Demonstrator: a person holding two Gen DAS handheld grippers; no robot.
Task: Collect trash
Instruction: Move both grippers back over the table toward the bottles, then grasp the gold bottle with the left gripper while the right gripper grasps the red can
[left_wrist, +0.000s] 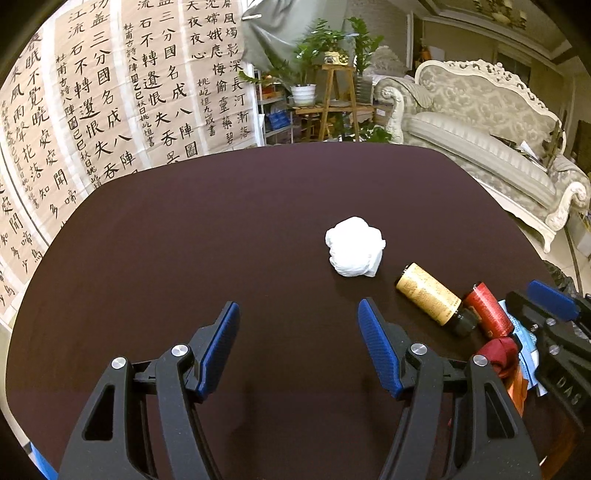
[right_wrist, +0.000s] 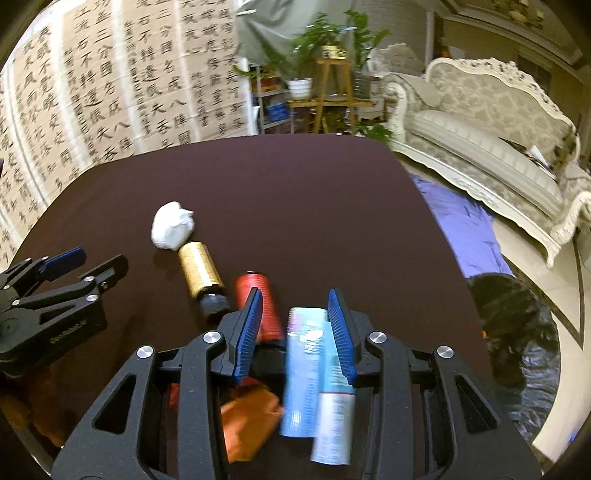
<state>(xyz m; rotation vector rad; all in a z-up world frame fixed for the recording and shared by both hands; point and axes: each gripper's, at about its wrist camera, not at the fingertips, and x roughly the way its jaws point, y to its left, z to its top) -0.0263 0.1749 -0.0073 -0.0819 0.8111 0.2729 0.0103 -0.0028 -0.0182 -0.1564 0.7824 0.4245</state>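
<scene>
A crumpled white tissue ball (left_wrist: 355, 246) lies on the dark table (left_wrist: 221, 221), ahead and right of my open, empty left gripper (left_wrist: 299, 314). Right of it lie a gold-labelled bottle (left_wrist: 428, 293) and a red bottle (left_wrist: 487, 314). In the right wrist view the tissue (right_wrist: 171, 225), gold bottle (right_wrist: 201, 271) and red bottle (right_wrist: 260, 306) lie in a row. My right gripper (right_wrist: 295, 314) is open above a light blue packet (right_wrist: 306, 369), which sits between its fingers, blurred. An orange wrapper (right_wrist: 251, 417) lies under it.
A black trash bag (right_wrist: 517, 332) stands open on the floor right of the table. Purple cloth (right_wrist: 458, 229) lies by a cream sofa (right_wrist: 498, 122). Calligraphy sheets (left_wrist: 92, 103) hang at left; plants (left_wrist: 325, 55) stand behind the table.
</scene>
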